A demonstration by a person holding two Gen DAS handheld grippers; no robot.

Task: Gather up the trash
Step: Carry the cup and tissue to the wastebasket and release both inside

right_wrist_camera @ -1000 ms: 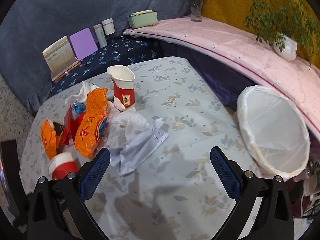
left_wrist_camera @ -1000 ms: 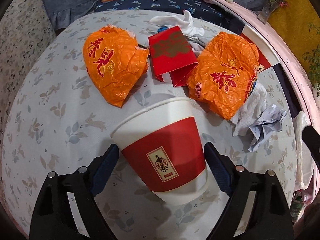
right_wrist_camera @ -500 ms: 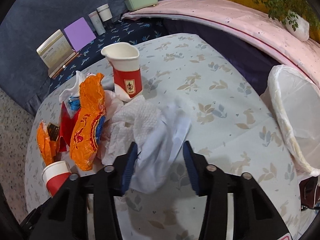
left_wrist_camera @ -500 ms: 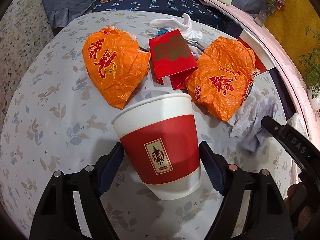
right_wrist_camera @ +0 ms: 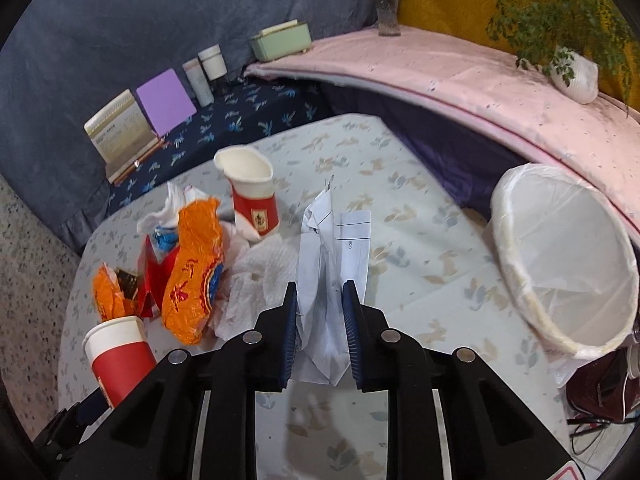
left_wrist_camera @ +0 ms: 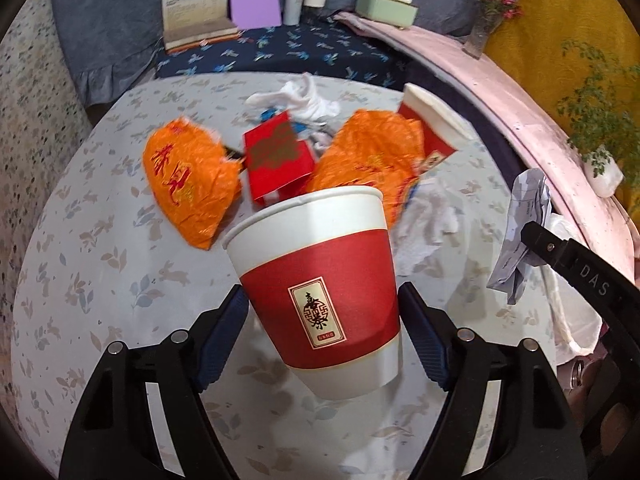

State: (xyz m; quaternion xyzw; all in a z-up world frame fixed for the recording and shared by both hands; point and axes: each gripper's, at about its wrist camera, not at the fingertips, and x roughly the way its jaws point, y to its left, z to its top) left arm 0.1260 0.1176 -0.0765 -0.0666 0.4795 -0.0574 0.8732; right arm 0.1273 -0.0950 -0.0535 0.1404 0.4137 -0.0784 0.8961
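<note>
My left gripper (left_wrist_camera: 322,326) is shut on a red and white paper cup (left_wrist_camera: 320,280) and holds it above the table; the cup also shows in the right wrist view (right_wrist_camera: 118,356). My right gripper (right_wrist_camera: 320,332) is shut on a crumpled white paper sheet (right_wrist_camera: 332,264), lifted off the table; the sheet also shows in the left wrist view (left_wrist_camera: 520,232). On the table lie two orange wrappers (left_wrist_camera: 188,184) (left_wrist_camera: 372,164), a red packet (left_wrist_camera: 276,160), a dented red cup (right_wrist_camera: 252,196), white tissues (right_wrist_camera: 260,276) and a white glove (left_wrist_camera: 304,96).
A white-lined trash bin (right_wrist_camera: 564,260) stands off the table's right edge. The table has a floral cloth (right_wrist_camera: 420,248). Behind are a pink-covered ledge (right_wrist_camera: 460,72) with plants, a green box (right_wrist_camera: 280,42), bottles, a purple card (right_wrist_camera: 166,98) and a book.
My left gripper has lifted the cup off the table. My right gripper has closed fully on the paper sheet and raised it clear of the tissues.
</note>
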